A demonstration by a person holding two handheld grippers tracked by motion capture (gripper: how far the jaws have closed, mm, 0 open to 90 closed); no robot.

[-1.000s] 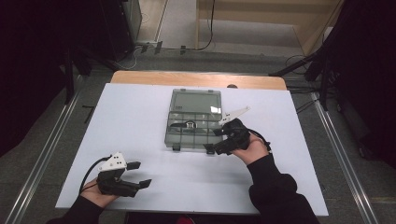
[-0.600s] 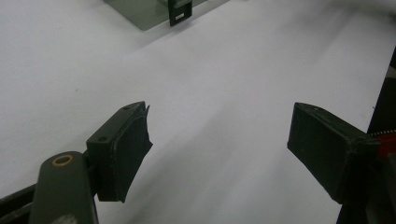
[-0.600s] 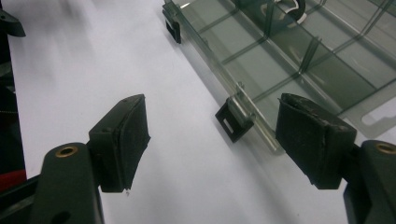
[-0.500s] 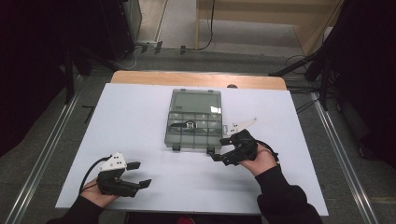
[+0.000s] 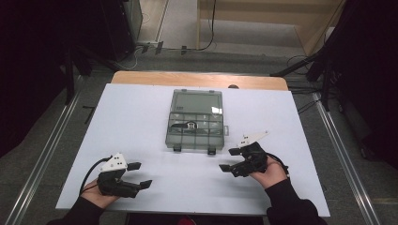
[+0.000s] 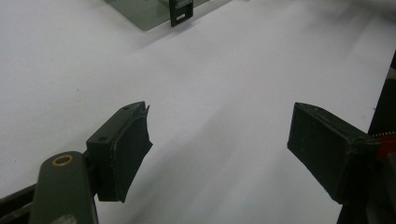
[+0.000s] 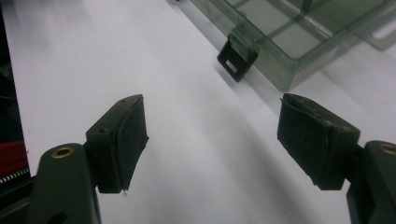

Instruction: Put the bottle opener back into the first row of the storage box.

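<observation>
A clear plastic compartment box (image 5: pixel 195 126) lies in the middle of the white table top (image 5: pixel 136 117) with its lid folded back. One of its compartments holds a small dark and white item (image 5: pixel 187 125). My right gripper (image 5: pixel 228 159) is open just off the box's near right corner, pointing left, with nothing between its pads. The right gripper view (image 7: pixel 212 135) looks past its spread jaws at the box wall (image 7: pixel 299 32) and a black latch (image 7: pixel 237 56). My left gripper (image 5: pixel 140 174) rests open near the front left edge, away from the box (image 6: pixel 144 9).
A wooden strip (image 5: pixel 197 79) borders the table's far edge. Metal rails (image 5: pixel 44 154) run along the floor on both sides, and cables (image 5: pixel 206 28) lie beyond the table. Dark equipment (image 5: pixel 112 28) stands at the back left.
My right gripper has drawn back from the box's right side toward the near edge, still open. The left gripper has stayed put.
</observation>
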